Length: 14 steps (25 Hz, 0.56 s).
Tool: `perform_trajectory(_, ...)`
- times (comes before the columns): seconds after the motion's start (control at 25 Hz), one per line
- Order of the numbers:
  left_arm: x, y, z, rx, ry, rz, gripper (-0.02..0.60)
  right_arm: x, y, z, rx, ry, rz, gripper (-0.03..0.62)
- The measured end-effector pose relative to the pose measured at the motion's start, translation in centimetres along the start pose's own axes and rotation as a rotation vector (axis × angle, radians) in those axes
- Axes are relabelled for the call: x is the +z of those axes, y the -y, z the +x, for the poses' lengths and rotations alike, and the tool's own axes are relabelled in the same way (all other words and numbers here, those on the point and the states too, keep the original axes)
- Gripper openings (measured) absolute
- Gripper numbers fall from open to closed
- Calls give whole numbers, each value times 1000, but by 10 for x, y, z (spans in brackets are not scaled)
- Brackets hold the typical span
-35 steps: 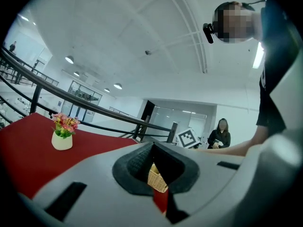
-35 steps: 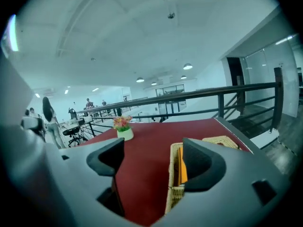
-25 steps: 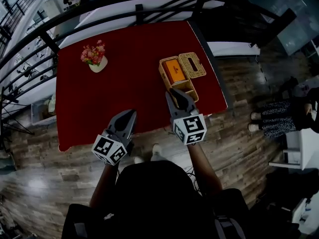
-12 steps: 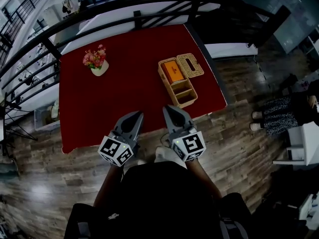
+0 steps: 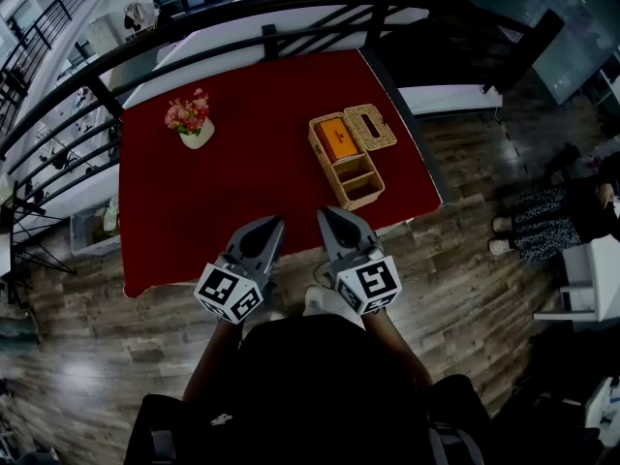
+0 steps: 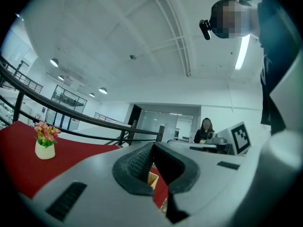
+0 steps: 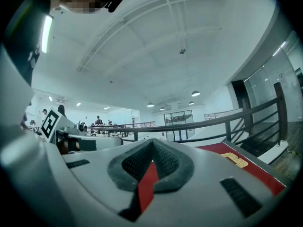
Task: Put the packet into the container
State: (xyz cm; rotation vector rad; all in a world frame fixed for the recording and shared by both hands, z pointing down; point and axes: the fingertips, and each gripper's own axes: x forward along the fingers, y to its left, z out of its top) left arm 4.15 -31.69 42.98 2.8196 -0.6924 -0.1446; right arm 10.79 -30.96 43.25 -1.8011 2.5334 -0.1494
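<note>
An orange packet lies in the far compartment of a wicker container on the red table. The container's two nearer compartments look empty. Its wicker lid lies beside it on the right. Both grippers hang over the table's near edge, well short of the container. My left gripper is shut with nothing in it. My right gripper is shut too, and only red cloth shows behind its jaws. A strip of wicker shows under the left jaws.
A small white pot of pink flowers stands at the table's far left. A black railing curves round the far side. The floor is wood planks. A person's legs show at the right, and another person sits in the distance.
Both grippers have drawn back from the container toward the table's near edge. The right one, which was over the container's near end, moved farthest. The packet, container and lid have not moved.
</note>
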Motion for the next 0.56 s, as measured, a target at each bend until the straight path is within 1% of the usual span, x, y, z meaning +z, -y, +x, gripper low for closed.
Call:
perform_trajectory(0.08, 3, 2, 0, -2, -6, -2, 9, 1, 0, -1, -2, 4, 2, 21)
perform_trajectory(0.28, 6, 1, 2, -11, 23, -19, 9, 1, 0, -1, -8, 8, 4, 21)
perform_trajectory(0.56, 9, 1, 4, -13, 20, -8, 9, 0, -4, 0, -2, 2, 5, 21)
